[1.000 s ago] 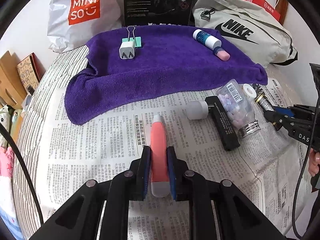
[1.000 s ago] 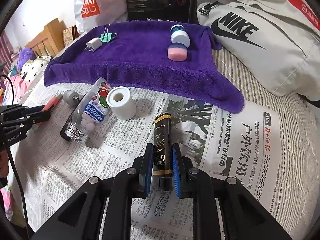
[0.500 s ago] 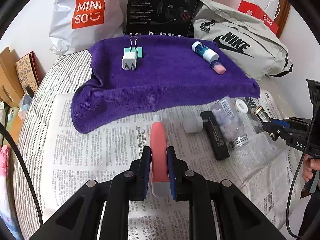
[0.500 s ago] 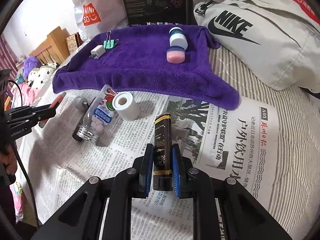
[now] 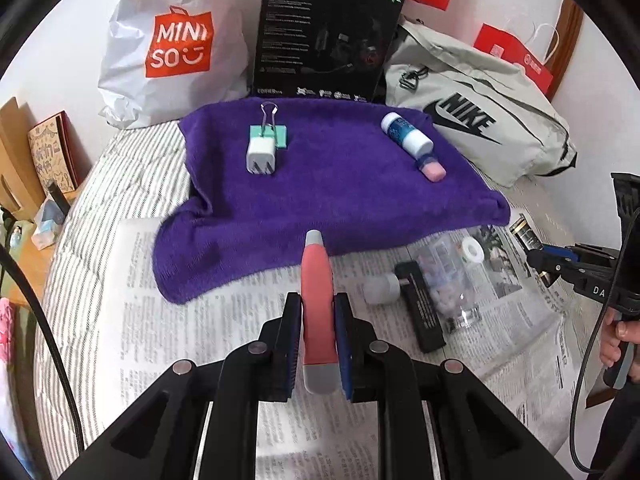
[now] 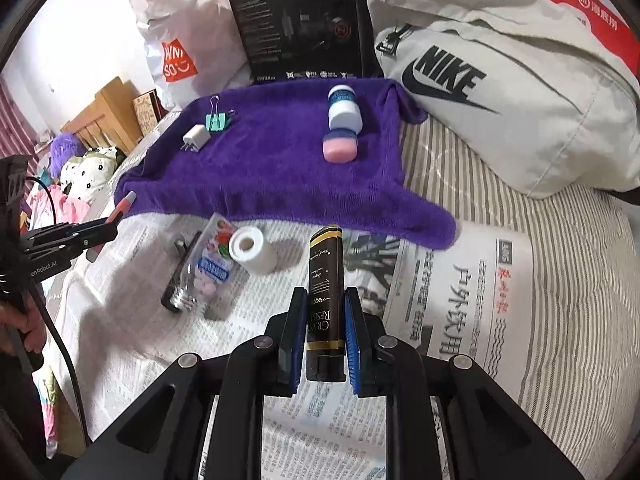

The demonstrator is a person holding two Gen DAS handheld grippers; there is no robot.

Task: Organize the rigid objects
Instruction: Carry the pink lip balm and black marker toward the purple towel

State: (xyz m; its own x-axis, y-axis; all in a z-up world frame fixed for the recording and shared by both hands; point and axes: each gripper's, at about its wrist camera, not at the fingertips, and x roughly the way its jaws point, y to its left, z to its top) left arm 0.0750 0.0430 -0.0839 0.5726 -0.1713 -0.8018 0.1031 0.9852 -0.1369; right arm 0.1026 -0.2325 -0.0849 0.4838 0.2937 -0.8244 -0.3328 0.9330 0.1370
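My left gripper [image 5: 318, 312] is shut on a pink utility knife [image 5: 317, 292], held above the newspaper with its tip toward the purple towel [image 5: 320, 196]. My right gripper [image 6: 325, 312] is shut on a black tube with gold bands [image 6: 326, 280], also lifted off the newspaper. On the towel lie a white charger [image 5: 261, 156], a teal binder clip [image 5: 269, 130] and a blue-white bottle with a pink cap [image 5: 412, 144]. A clear candy bottle [image 6: 208, 268], a white tape roll [image 6: 253, 250] and a black bar with a grey knob [image 5: 420, 304] lie on the newspaper.
A white Miniso bag [image 5: 176, 44], a black box [image 5: 324, 36] and a grey Nike bag [image 5: 472, 112] stand behind the towel. The newspaper [image 6: 460, 304] covers a striped bed. Wooden furniture [image 6: 108, 120] and soft toys are at the left. A hand [image 5: 618, 344] holds the right gripper.
Both grippers have risen and pulled back, carrying the pink knife and the black tube off the newspaper. The things on the towel and paper have stayed put.
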